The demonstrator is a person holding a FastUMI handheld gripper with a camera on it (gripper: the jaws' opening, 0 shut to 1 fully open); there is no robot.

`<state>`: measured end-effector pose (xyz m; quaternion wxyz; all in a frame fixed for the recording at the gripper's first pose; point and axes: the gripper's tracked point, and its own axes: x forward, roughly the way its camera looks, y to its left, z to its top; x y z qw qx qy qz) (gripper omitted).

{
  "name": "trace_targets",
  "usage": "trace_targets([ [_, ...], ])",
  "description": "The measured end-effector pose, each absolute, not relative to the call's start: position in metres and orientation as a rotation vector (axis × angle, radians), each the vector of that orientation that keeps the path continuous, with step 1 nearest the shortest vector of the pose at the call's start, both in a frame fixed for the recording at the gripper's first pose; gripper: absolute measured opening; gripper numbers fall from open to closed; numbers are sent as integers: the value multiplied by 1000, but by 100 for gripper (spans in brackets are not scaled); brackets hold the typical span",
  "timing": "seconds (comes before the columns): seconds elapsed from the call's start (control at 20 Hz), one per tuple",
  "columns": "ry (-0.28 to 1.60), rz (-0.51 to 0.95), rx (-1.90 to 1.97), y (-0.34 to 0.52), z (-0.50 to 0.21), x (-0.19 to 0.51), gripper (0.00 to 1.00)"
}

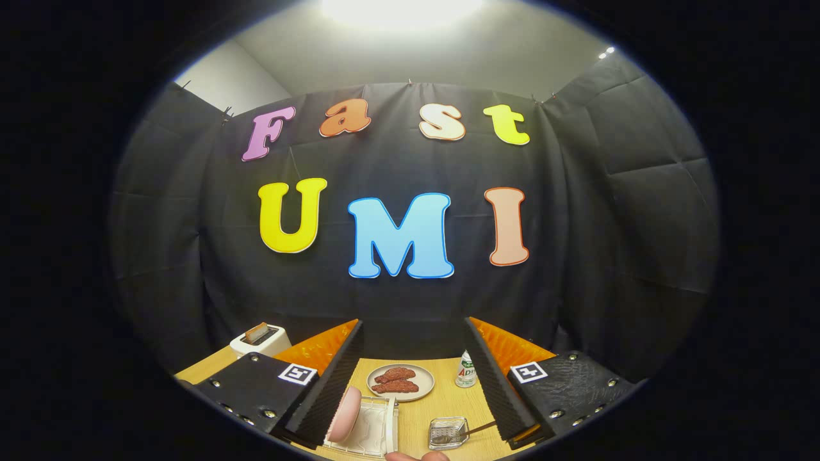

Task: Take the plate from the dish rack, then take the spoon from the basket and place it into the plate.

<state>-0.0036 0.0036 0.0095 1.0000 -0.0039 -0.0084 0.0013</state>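
below, plate (pixel 344 413) between spread fingers (pixel 333 378) of gripper (pixel 413 374)

White toaster (pixel 259 340) at far left of wooden table (pixel 442 406), slice of toast (pixel 256 331) standing up in slot. Grey dish (pixel 400 381) with two reddish-brown pieces of food (pixel 395 380) near table middle. Small bottle (pixel 466 370) with green-and-white label just right of dish, upright. Black cloth wall (pixel 608 243) behind table.

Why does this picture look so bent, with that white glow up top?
Gripper view: a fisheye lens bows the booth wall and ceiling; the ceiling light overexposes into glare; the table stays evenly lit, and the pink plate in the dish rack looks sharp between the open gripper fingers.
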Motion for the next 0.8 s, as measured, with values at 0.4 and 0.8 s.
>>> trace_targets([
  [0.4, 187, 54, 16, 29, -21, 10, 94],
  [0.8, 651, 90, -72, 71, -121, 32, 95],
])
